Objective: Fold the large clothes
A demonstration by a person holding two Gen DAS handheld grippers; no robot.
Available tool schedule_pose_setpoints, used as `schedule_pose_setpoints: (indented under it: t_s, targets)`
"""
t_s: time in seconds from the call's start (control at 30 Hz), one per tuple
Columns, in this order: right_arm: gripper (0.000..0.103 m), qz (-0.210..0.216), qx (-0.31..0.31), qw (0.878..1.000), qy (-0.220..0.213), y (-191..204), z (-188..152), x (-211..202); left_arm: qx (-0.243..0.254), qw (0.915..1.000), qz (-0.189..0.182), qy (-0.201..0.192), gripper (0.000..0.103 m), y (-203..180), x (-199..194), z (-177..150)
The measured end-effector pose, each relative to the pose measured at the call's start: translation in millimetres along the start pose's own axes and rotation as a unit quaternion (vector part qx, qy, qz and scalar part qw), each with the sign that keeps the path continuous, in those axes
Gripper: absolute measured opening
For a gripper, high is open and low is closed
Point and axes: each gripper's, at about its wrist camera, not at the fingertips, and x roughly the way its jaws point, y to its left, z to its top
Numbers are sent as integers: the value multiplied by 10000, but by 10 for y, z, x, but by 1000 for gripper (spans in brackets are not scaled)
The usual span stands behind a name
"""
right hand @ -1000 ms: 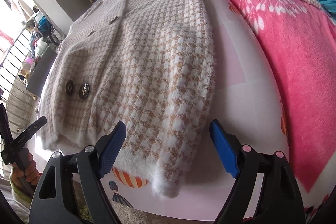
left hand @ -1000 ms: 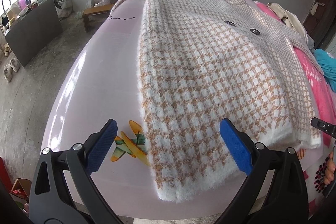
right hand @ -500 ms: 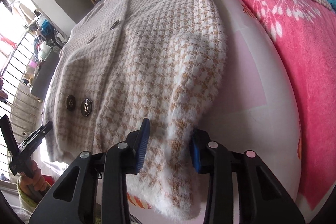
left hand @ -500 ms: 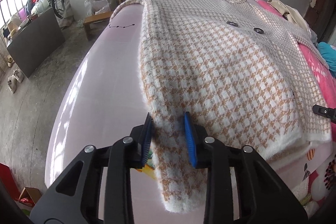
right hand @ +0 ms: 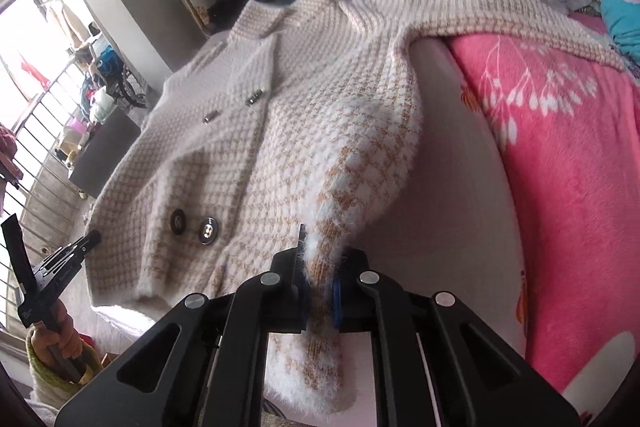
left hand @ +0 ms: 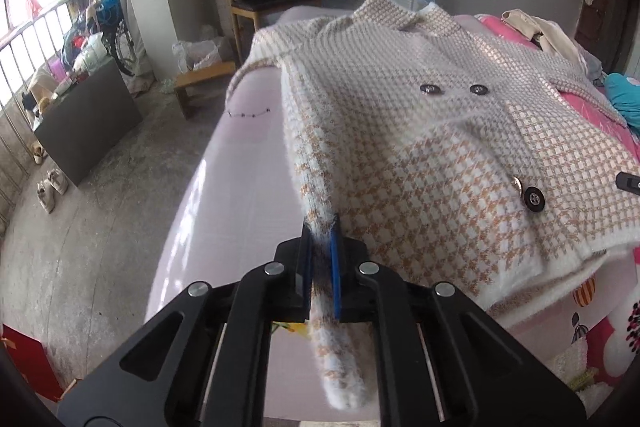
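A bed (left hand: 224, 187) with a pale pink sheet is filling the middle of both views, and a pink floral blanket (right hand: 560, 167) is covering its right part in the right wrist view. A houndstooth knit coat (left hand: 420, 147) in tan and white is lying spread front-up across the bed, collar toward the top of the frame, one sleeve trailing toward the upper right in the right wrist view. No fold is showing yet, so the task looks to be only at its start: the hem corners are being taken, and bringing the hem over and tucking the sleeves is all left. The left gripper (left hand: 321, 259), at the bottom centre of its view, is pinching one fluffy hem corner tight between its blue pads. The right gripper (right hand: 318, 279) is clamping the other hem corner likewise. Four dark buttons (left hand: 534, 199) are facing up.
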Motion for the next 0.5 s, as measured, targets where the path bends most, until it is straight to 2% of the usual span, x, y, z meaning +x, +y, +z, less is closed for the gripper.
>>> schedule_pose_setpoints:
  t_s: [0.1, 0.23, 0.37, 0.43, 0.47, 0.5]
  targets:
    - [8, 80, -105, 9996, -254, 38, 33, -239, -96, 9996, -242, -101, 6, 93, -279, 49]
    - [8, 212, -140, 9992, -297, 70, -127, -553, 90, 9996, -256, -81, 6, 118, -648, -95]
    - [8, 280, -100, 9996, 9, 44, -493, -828, 48, 9990, -327, 303, 7, 213, -893, -398]
    - [9, 178, -75, 9994, 271, 11, -713, -800, -142, 9972, -449, 575, 7, 276, -864, -579]
    - [12, 51, -145, 9988, 466, 0, -805, -725, -218, 9958, -504, 732, 9, 291, -782, -670]
    - [20, -179, -218, 9974, 657, -10, -875, -629, -288, 9942, -536, 892, 12, 299, -673, -745]
